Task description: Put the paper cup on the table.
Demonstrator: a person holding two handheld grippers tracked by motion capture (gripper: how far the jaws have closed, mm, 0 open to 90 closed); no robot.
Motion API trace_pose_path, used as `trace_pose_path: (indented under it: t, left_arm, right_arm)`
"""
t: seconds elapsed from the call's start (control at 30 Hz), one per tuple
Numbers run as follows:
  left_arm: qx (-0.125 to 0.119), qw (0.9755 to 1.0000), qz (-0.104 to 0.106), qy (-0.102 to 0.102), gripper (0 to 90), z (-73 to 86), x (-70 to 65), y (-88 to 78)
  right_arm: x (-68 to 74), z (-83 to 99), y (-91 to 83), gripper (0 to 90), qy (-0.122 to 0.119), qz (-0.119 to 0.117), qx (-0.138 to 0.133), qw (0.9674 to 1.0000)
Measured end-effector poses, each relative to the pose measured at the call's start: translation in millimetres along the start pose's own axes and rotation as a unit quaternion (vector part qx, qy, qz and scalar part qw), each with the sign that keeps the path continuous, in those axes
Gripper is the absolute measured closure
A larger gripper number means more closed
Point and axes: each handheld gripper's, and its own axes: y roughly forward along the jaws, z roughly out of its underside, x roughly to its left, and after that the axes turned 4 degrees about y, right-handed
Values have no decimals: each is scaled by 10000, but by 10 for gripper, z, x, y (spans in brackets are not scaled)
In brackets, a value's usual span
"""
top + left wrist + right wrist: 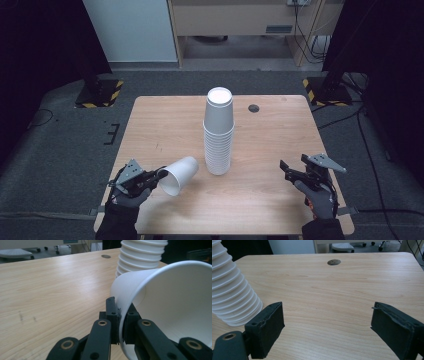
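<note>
A tall stack of white paper cups [218, 131] stands upside down in the middle of the wooden table [165, 125]. A single white paper cup [180, 175] lies tilted on its side just left of the stack, its mouth toward me. My left gripper [161, 175] is shut on that cup's rim; in the left gripper view the rim [122, 322] is pinched between the two black jaws, with the stack [140, 255] behind. My right gripper [292, 171] hovers near the table's front right, open and holding nothing, with the stack [232, 290] at its left.
A round cable hole [254, 108] sits in the table toward the back right. Dark stands with yellow-black striped bases [100, 92] flank the table on the grey carpet. Cables run along the floor at the right. Bare wood lies between the stack and my right gripper.
</note>
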Motion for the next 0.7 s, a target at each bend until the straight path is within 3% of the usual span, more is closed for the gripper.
trace_pose_path:
  t: [0.3, 0.33, 0.4, 0.57, 0.7]
  left_arm:
    - [78, 9988, -483, -48, 848, 20, 117, -55]
    - [91, 9979, -638, -44, 848, 20, 143, -66]
    - [119, 9976, -682, -60, 848, 19, 159, -73]
    - [207, 9947, -965, -279, 848, 13, 277, -80]
    - [253, 9935, -1054, -356, 847, -8, 329, -78]
  right_arm:
    - [-5, 3, 0, 113, -8, 40, 11, 10000]
    - [-6, 2, 0, 113, -16, 51, 11, 10000]
    - [-8, 0, -3, 113, -31, 67, 11, 10000]
    - [6, 10, 13, 114, -84, 94, 60, 9999]
    - [15, 19, 22, 113, -140, 104, 104, 9998]
